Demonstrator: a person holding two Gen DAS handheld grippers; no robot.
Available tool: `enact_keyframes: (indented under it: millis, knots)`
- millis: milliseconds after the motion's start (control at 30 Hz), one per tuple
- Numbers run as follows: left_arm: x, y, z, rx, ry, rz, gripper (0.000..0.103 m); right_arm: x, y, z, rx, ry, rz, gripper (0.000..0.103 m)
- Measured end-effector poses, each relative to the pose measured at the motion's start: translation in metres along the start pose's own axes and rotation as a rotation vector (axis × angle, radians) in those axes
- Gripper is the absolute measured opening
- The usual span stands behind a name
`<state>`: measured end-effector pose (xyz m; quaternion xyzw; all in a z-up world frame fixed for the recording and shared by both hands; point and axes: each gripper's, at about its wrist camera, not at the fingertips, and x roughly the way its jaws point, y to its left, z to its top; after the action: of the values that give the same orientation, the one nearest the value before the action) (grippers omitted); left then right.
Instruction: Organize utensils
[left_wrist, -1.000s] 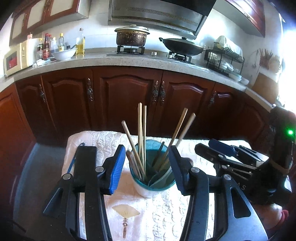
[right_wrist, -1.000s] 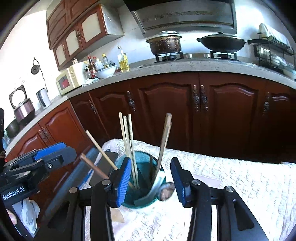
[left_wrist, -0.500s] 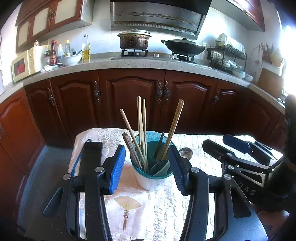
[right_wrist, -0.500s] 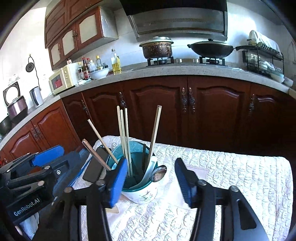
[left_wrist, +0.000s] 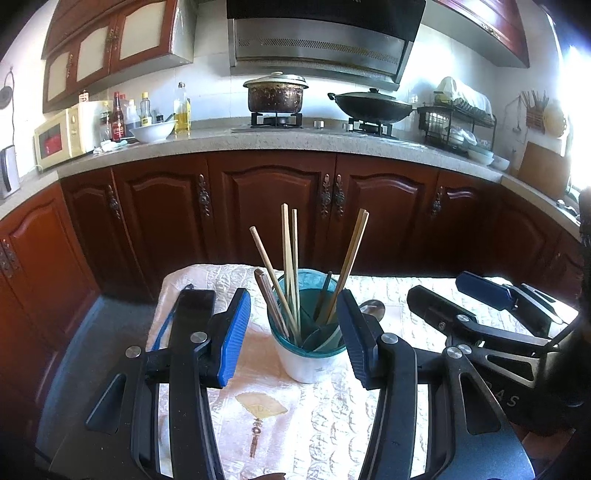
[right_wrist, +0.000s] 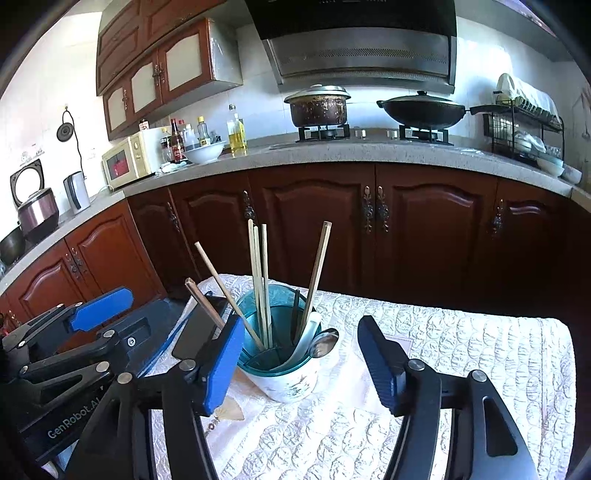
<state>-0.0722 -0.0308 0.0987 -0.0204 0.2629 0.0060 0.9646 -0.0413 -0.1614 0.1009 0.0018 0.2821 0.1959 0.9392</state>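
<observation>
Teal-lined white ceramic cup (left_wrist: 306, 354) of wooden chopsticks (left_wrist: 290, 266) and spoons on a quilted white tablecloth (right_wrist: 461, 354)
Left gripper (left_wrist: 295, 338) spread around the cup, pads apart from it; right gripper (right_wrist: 299, 360) just beside the cup, its jaws have just been opening, pinching nothing.

both wrist views sit low and close, tilted down over the white quilted tablecloth (left_wrist: 332, 424) — left camera from its left, right from its right — sharing the teal-lined white utensil cup (left_wrist: 306, 354) (right_wrist: 284, 373).
</observation>
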Motion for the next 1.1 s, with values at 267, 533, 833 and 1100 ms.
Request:
enact_keyframes:
  millis: [267,533,833,1100]
  knots:
    - [-0.0024,0.0016,-0.0023,0.003,-0.016,0.018,0.048,-0.0019,-0.0027,-0.0003,0.009,0.009,-0.006,0.063]
    - [-0.0007,0.0047,-0.0042,-0.005,-0.013,0.027,0.048,-0.0018,-0.0026,0.0,0.006,0.01,-0.01,0.063]
    - [0.0002,0.0059,-0.0052,-0.005,-0.013,0.035,0.048,0.0,-0.0032,-0.0009,0.005,0.018,-0.017,0.063]
    - [0.0006,0.006,-0.0063,-0.005,-0.013,0.035,0.048,0.0024,-0.0047,-0.0003,0.008,0.024,-0.018,0.063]
